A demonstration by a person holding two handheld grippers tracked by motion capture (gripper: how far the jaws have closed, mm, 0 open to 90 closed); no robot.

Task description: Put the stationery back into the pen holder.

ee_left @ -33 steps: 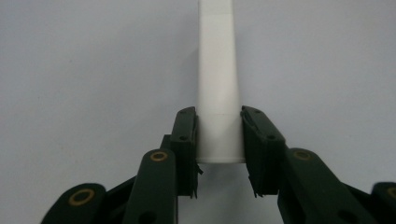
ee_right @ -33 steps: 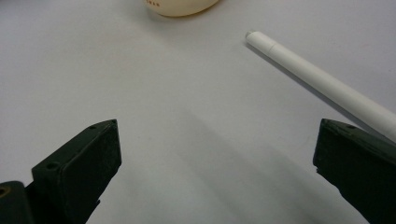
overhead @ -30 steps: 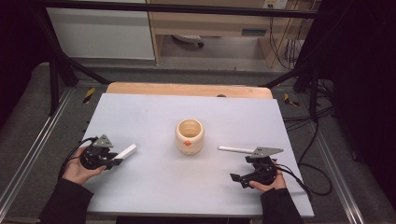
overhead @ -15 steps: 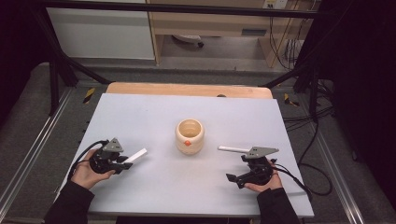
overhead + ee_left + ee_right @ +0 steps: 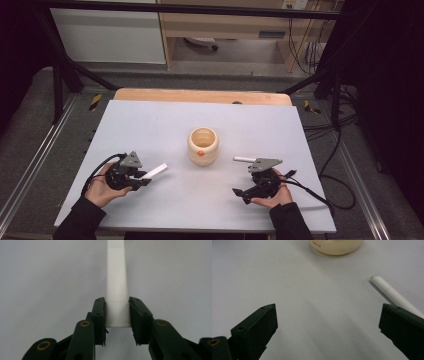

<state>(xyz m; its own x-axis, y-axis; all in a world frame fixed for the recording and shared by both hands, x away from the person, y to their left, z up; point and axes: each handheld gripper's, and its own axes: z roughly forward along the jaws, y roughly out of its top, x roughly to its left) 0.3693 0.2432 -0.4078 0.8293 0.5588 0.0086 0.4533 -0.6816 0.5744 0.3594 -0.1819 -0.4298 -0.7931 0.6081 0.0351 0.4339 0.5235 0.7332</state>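
Near you, your left gripper (image 5: pixel 142 178) is clamping a white stick (image 5: pixel 154 171) by its near end, just above the grey table (image 5: pixel 150 120). At the right, your right gripper (image 5: pixel 239 194) is standing wide open with nothing between the jaws; a white tube (image 5: pixel 243 159) is lying beside it. Farther, a cream cup (image 5: pixel 203 146) is standing mid-table. Behind the table, a wooden shelf (image 5: pixel 225 25) and cables (image 5: pixel 345 115) are showing in a dark room.

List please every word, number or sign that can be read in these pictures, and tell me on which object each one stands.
"SWAN": small red capitals low on the wall of the cream cup, cut by the top edge of the right gripper view; letters before it may be hidden.
Orange mark on the same cup's front in the high view: too small to read.
White stick held in the left gripper: no text.
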